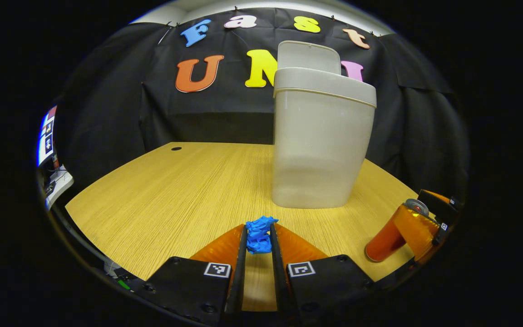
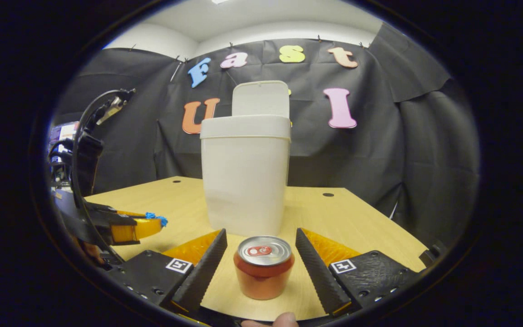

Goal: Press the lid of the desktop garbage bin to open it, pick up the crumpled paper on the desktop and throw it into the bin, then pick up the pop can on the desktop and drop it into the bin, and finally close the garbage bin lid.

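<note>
The left gripper (image 1: 259,240) pinches the crumpled paper (image 1: 259,234) in its jaws; the right gripper (image 2: 261,247) has jaws spread around the upright pop can (image 2: 263,267), before the open-lidded bin (image 2: 244,175).

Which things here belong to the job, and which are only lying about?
For the job: bin, its open lid, paper in the left gripper, can between the right gripper fingers.

Lying about: table, cloth wall.
</note>
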Demonstrator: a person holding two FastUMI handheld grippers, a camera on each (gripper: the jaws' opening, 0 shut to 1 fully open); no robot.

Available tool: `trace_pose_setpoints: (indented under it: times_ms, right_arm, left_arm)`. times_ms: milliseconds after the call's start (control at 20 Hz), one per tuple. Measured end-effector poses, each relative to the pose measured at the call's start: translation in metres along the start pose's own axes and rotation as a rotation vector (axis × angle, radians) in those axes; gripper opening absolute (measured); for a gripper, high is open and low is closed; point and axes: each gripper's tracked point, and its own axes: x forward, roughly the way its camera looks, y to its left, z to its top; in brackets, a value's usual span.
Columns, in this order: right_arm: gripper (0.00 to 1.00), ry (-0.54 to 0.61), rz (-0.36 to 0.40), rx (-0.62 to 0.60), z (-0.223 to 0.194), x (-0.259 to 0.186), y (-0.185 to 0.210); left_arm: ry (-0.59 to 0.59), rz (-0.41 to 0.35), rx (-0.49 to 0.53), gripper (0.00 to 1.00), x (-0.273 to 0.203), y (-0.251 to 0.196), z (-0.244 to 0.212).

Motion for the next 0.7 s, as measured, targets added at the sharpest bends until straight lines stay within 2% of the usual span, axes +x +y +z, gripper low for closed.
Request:
trace_pose_setpoints:
  times_ms: [300, 700]
  right_arm:
    - [0.95, 0.069, -0.007, 0.012, -0.032, 0.013, -0.002]
    - [0.95, 0.119, -0.014, 0.038, -0.046, 0.02, -0.007]
  left_arm:
    - [-0.06, -0.003, -0.02, 0.31, -0.007, -0.001, 0.026]
    - [-0.199, -0.008, -0.002, 0.31, -0.018, -0.006, 0.096]
